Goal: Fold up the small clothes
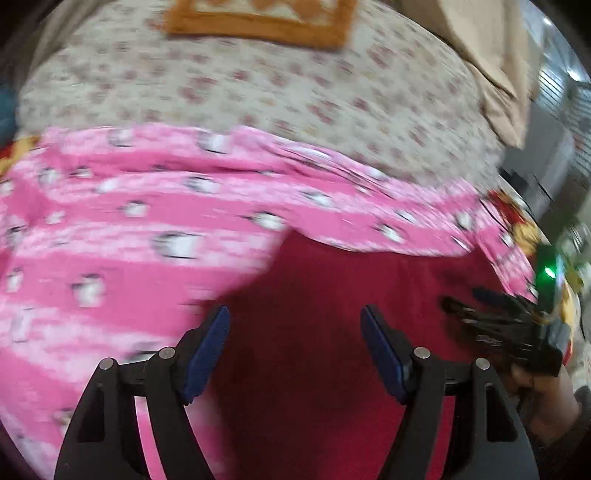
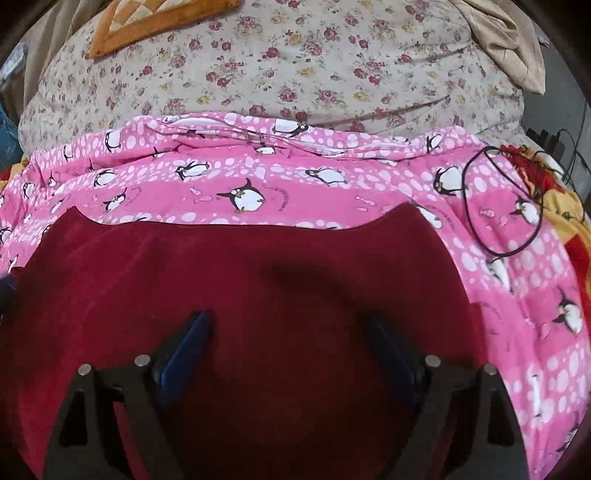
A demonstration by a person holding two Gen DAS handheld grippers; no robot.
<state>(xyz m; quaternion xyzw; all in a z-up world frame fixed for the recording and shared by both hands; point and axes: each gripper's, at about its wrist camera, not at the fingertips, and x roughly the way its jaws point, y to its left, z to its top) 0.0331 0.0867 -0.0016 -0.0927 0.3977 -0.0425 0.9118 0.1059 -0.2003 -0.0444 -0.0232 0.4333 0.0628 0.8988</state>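
A dark red garment (image 2: 258,280) lies flat on a pink penguin-print sheet (image 2: 258,177). In the left wrist view the garment (image 1: 351,280) fills the lower middle, blurred by motion. My left gripper (image 1: 295,332) is open and empty just above the garment's left part. My right gripper (image 2: 288,339) is open and empty over the garment's middle. The right gripper also shows at the right edge of the left wrist view (image 1: 495,325), resting near the garment's right side.
A floral bedcover (image 2: 295,62) lies beyond the pink sheet (image 1: 147,206). An orange-bordered cushion (image 2: 147,22) sits at the far left. A black cable loop (image 2: 498,206) lies on the sheet at right. A beige cloth (image 2: 509,37) hangs at far right.
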